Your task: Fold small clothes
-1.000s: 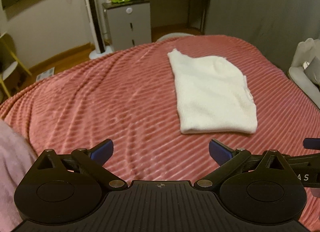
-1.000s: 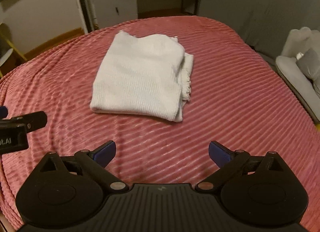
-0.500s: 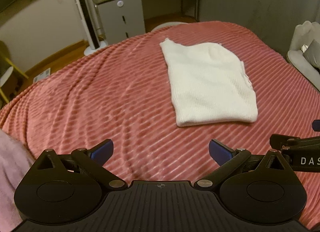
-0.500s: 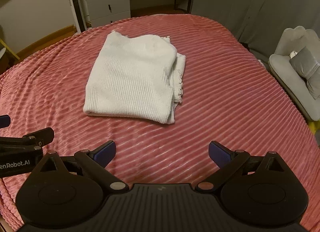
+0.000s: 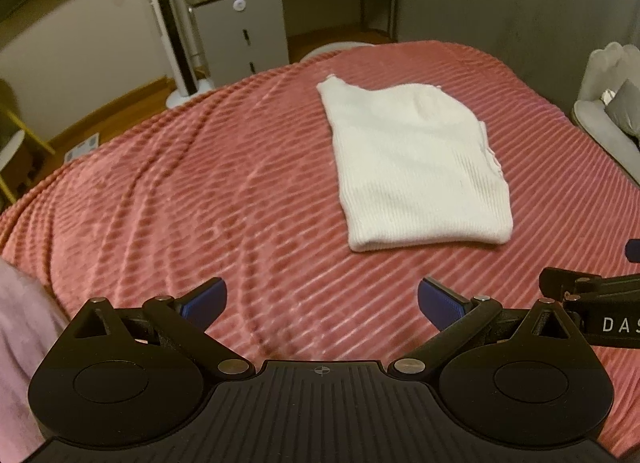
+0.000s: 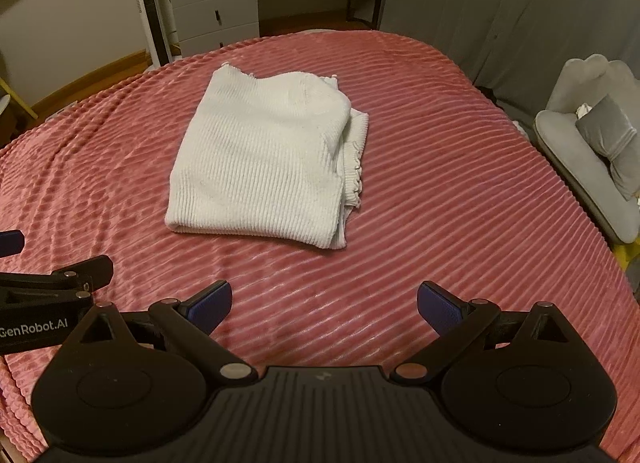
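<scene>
White ribbed knit, the folded garment (image 5: 416, 167) lies at one o'clock from the left gripper (image 5: 322, 303), whose fingers are spread and empty; over the last second both tools have drawn closer, so another fold or a pickup looks next. The right gripper (image 6: 324, 305), also released, sees at twelve o'clock loose layered edges the left view hides, on the pink bedspread (image 6: 460, 183).
</scene>
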`<state>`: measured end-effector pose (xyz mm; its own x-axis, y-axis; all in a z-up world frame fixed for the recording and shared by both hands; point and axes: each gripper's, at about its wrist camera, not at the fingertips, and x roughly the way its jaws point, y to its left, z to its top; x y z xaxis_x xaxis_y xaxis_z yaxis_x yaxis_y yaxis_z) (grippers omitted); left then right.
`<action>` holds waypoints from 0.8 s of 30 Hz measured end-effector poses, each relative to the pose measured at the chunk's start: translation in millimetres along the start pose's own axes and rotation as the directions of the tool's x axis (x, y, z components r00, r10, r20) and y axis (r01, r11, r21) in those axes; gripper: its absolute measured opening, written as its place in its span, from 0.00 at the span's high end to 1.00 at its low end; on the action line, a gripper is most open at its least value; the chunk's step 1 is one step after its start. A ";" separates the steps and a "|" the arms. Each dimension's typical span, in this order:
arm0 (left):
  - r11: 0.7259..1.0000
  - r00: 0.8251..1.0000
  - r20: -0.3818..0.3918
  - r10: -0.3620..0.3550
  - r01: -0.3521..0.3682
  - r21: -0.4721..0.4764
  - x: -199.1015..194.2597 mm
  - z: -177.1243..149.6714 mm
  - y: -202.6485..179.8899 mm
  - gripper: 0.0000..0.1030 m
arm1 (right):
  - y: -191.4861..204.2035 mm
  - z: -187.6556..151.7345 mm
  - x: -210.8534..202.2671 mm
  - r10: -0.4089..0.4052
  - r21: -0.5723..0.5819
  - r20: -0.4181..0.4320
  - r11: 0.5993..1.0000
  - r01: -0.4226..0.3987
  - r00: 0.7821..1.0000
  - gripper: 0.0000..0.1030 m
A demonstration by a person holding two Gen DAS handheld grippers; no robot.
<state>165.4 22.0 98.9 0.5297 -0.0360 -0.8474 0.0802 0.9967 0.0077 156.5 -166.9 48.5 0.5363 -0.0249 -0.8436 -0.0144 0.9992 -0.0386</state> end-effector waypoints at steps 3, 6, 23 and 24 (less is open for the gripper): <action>1.000 1.000 -0.004 0.003 -0.003 -0.001 0.4 0.0 0.3 0.00 | 1.3 -0.7 -0.3 -0.002 0.000 -0.003 1.000 0.002 1.000 0.04; 1.000 1.000 -0.004 0.004 -0.004 -0.001 0.2 0.1 -0.2 0.00 | 1.6 -0.8 -0.9 -0.002 -0.002 -0.003 1.000 0.002 1.000 0.04; 1.000 1.000 -0.006 -0.010 0.010 -0.006 -0.2 1.4 -2.1 0.00 | -0.5 -0.6 -4.4 -0.005 -0.004 0.003 1.000 0.005 1.000 0.04; 1.000 1.000 -0.006 -0.011 0.011 -0.006 -0.2 1.4 -2.1 0.00 | 0.5 -0.6 -4.0 -0.005 -0.003 0.003 1.000 0.005 1.000 0.04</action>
<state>166.3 19.7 99.7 0.5233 -0.0469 -0.8509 0.0808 0.9967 -0.0052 153.9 -166.3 51.5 0.5392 -0.0294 -0.8417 -0.0144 0.9989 -0.0442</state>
